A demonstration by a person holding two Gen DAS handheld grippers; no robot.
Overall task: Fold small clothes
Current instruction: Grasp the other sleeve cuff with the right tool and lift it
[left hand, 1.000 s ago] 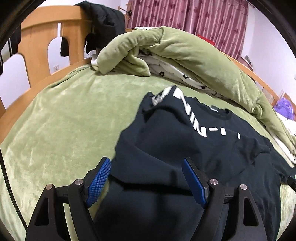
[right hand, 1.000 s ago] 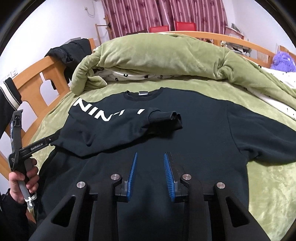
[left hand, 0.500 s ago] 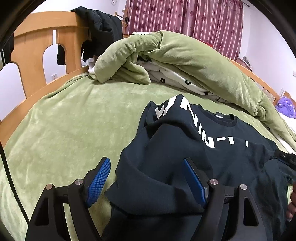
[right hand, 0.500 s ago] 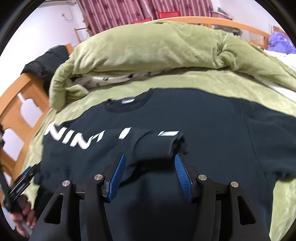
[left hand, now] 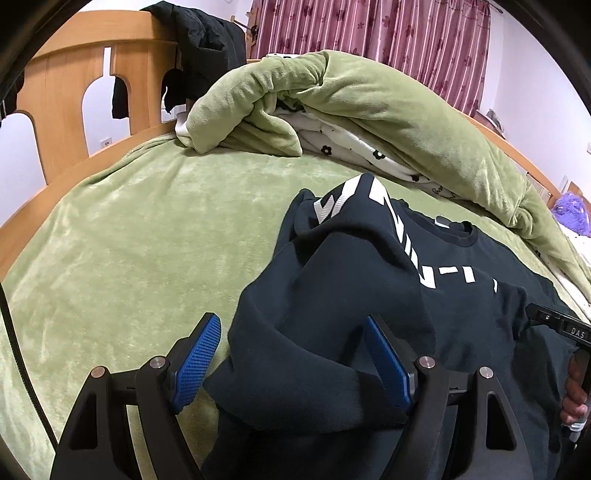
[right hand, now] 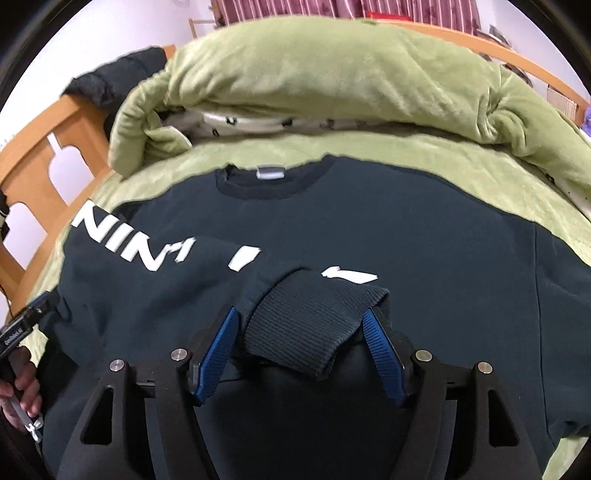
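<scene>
Lying on one green bed (left hand: 129, 236): one dark sweatshirt (right hand: 369, 236), hem cut off, left gripper (left hand: 291, 358) spread wide over a bunched fold, right gripper (right hand: 301, 349) parted around the ribbed cuff (right hand: 314, 317).

One dark sweatshirt (right hand: 369, 229) on the bed — one rolled green duvet (right hand: 332, 74) behind it. Two grippers — left gripper (left hand: 291, 358), right gripper (right hand: 301, 349). One black jacket (left hand: 199, 33) on one headboard (left hand: 74, 74).

bed (left hand: 122, 236) | green cover | on it: dark sweatshirt (right hand: 369, 236), rolled green duvet (left hand: 388, 110)
</scene>
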